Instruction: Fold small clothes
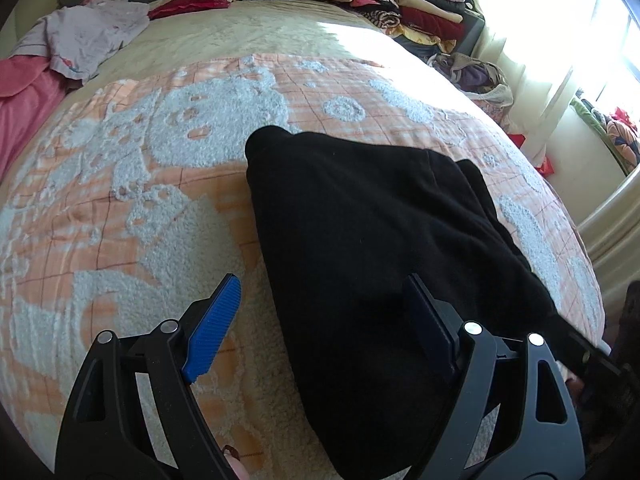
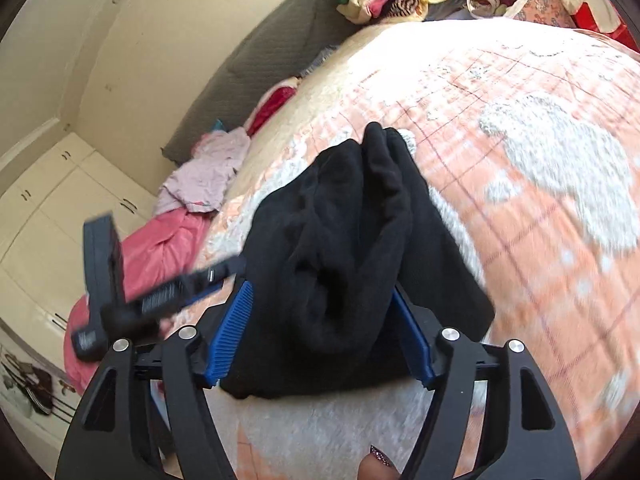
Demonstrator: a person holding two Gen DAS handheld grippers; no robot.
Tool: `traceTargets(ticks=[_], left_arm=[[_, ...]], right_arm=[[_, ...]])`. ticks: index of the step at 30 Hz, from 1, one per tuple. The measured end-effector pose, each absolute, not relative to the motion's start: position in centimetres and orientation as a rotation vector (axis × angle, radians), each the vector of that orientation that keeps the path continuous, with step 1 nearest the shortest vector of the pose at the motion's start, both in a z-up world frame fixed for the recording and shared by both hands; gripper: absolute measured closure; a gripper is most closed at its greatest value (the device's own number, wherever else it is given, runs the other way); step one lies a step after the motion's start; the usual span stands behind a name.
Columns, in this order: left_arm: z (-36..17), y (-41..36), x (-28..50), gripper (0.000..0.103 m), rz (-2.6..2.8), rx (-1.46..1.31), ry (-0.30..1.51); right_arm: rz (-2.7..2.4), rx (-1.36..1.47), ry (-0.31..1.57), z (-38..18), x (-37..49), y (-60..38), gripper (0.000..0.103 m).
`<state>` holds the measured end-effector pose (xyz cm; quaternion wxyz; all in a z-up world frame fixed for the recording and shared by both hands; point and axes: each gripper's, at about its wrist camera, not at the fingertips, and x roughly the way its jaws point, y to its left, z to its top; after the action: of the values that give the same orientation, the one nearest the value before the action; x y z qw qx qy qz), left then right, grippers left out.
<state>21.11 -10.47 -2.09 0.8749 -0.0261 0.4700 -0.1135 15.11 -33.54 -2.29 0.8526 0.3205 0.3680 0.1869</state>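
Observation:
A black garment (image 1: 360, 240) lies folded into a thick bundle on the orange-and-white blanket (image 1: 160, 140). My left gripper (image 1: 320, 328) stands open at its near end: the left blue pad (image 1: 214, 328) is over the blanket, the right pad (image 1: 430, 332) over the black cloth. In the right wrist view the same black garment (image 2: 352, 248) is bunched with deep folds. My right gripper (image 2: 322, 338) is open around its near end, and the cloth fills the gap between the pads (image 2: 232, 336). The blurred black frame (image 2: 132, 304) of the left tool shows at the left.
Stacked folded clothes (image 1: 400, 4) sit at the bed's far right corner beside a bag of clothes (image 1: 476, 76). A lilac garment (image 1: 84, 32) and pink cloth (image 1: 24, 96) lie far left. A bright curtained window (image 1: 540, 40) is on the right. White wardrobe doors (image 2: 48, 200) stand beyond the bed.

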Motion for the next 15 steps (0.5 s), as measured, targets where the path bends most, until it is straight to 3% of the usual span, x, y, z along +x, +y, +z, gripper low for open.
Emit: traceTargets(ticks=[10, 12, 15], left_arm=[[-3.0, -10.9, 20.4, 0.028, -0.246, -0.050, 0.990], [-3.0, -11.0, 20.2, 0.028, -0.246, -0.051, 0.990], [-3.0, -11.0, 20.3, 0.028, -0.251, -0.048, 0.990]], right_arm=[[0.436, 0.635, 0.924, -2.9, 20.9, -32.7, 0.035], [0.432, 0.613, 0.931, -3.2, 21.5, -32.3, 0.042], [0.442, 0.548, 0.919, -3.0, 21.3, -31.4, 0.065]])
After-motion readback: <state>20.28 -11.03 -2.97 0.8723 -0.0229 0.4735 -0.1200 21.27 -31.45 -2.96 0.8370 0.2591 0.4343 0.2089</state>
